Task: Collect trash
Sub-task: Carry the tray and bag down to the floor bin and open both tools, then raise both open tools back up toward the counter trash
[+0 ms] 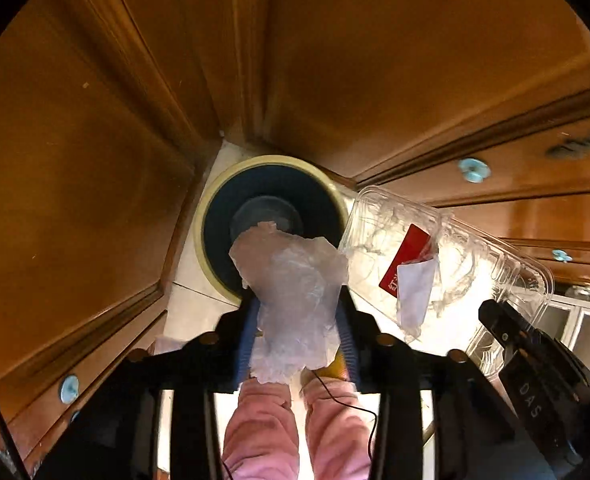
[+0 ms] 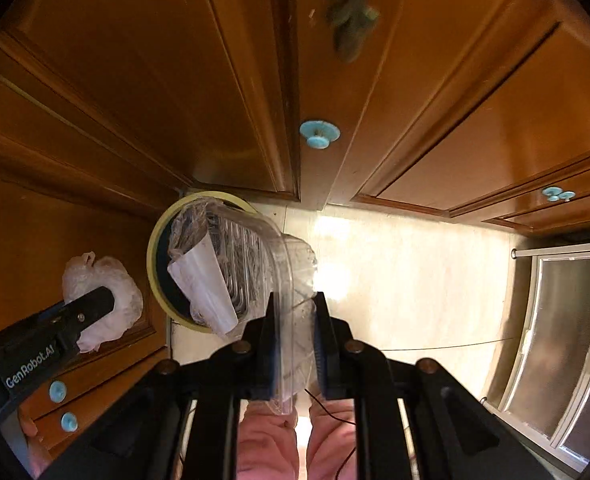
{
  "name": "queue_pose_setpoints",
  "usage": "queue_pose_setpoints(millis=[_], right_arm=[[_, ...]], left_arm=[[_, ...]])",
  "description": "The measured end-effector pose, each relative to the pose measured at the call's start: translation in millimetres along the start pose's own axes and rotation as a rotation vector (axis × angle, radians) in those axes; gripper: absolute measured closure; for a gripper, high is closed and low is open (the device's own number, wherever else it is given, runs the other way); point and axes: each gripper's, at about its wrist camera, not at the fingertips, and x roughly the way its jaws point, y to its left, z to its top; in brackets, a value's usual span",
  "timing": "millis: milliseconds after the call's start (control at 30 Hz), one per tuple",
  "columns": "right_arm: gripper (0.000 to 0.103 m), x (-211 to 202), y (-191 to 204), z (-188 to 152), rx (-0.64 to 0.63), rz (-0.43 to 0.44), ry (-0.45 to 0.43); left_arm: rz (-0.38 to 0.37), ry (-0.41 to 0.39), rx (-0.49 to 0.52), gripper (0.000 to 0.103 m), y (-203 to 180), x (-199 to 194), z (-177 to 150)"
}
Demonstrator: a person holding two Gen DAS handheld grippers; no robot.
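Observation:
I look straight down at a round trash bin (image 1: 211, 216) with a pale yellow rim and a dark blue inside, standing in a corner of the cabinets. A crumpled clear plastic bag (image 1: 295, 288) sits loosely between the fingers of my left gripper (image 1: 299, 320) above the bin; the jaws stand apart and a gap shows beside the right pad. My right gripper (image 2: 295, 328) is shut on the edge of a clear plastic clamshell box (image 2: 239, 256) with a white paper inside. The box hangs over the bin's rim (image 2: 153, 248). In the left wrist view the box (image 1: 447, 248) shows a red label.
Brown wooden cabinet doors (image 2: 215, 80) with light blue knobs (image 2: 319, 134) surround the bin on two sides. The light tiled floor (image 2: 415, 280) stretches to the right, up to a metal-framed glass door (image 2: 555, 320). A person's pink trouser legs (image 1: 263, 432) and a thin black cable are below.

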Motion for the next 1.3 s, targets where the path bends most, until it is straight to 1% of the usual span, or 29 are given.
queue_pose_setpoints(millis=[100, 167, 300, 500, 567, 600, 633, 700, 733, 767, 900, 1000, 1067, 1133, 1167, 1233, 1300], right_arm=[[0.089, 7.7, 8.6, 5.1, -0.020, -0.023, -0.006], [0.089, 8.0, 21.0, 7.1, -0.045, -0.040, -0.018], [0.089, 11.3, 37.8, 12.5, -0.104, -0.076, -0.039], [0.089, 20.6, 69.9, 18.3, -0.205, -0.149, -0.062], [0.088, 20.1, 82.2, 20.7, -0.250, -0.203, -0.090], [0.087, 19.3, 86.5, 20.7, -0.269, -0.202, -0.096], [0.084, 16.7, 92.9, 20.5, -0.294, -0.191, -0.105], [0.072, 11.6, 103.4, 19.3, -0.334, -0.178, -0.117], [0.061, 7.3, 108.1, 18.2, -0.354, -0.173, -0.124], [0.055, 1.7, 110.4, 18.0, -0.365, -0.163, -0.133], [0.055, -18.7, 109.8, 16.8, -0.390, -0.129, -0.143], [0.055, -36.7, 101.9, 16.9, -0.395, -0.084, -0.118], [0.055, -56.6, 93.4, 15.2, -0.392, -0.047, -0.103], [0.055, -72.1, 87.0, 13.5, -0.388, -0.030, -0.099], [0.055, -88.8, 79.1, 11.8, -0.384, -0.019, -0.100], [0.055, -107.3, 69.5, 7.3, -0.377, 0.001, -0.097], [0.055, -134.1, 54.7, 3.7, -0.359, 0.020, -0.086]], left_arm=[[0.027, -0.005, -0.009, 0.052, 5.2, 1.5, 6.3], [0.035, -0.014, -0.011, 0.039, 9.1, -1.4, 3.4], [0.086, -0.018, -0.012, 0.038, 15.8, -8.4, 2.4], [0.105, -0.062, -0.019, 0.038, 25.8, -27.2, 1.3], [0.114, -0.078, -0.021, 0.038, 26.7, -37.2, -2.1], [0.117, -0.084, -0.024, 0.038, 27.4, -40.5, -3.9], [0.118, -0.091, -0.027, 0.038, 30.8, -43.3, -6.0], [0.120, -0.104, -0.033, 0.037, 34.2, -52.2, -11.1], [0.123, -0.110, -0.035, 0.038, 35.2, -57.0, -12.8], [0.134, -0.116, -0.038, 0.037, 36.1, -61.4, -14.1], [0.123, -0.132, -0.060, 0.037, 41.3, -82.7, -21.9], [0.126, -0.141, -0.061, 0.037, 39.4, -101.3, -26.8], [0.121, -0.148, -0.059, 0.037, 35.8, -116.6, -30.3], [0.110, -0.152, -0.054, 0.037, 30.7, -127.2, -31.8], [0.103, -0.153, -0.049, 0.037, 27.0, -135.6, -34.1], [0.090, -0.161, -0.031, 0.037, 16.2, -156.8, -40.2], [0.081, -0.161, -0.012, 0.036, 4.6, -176.4, -46.3]])
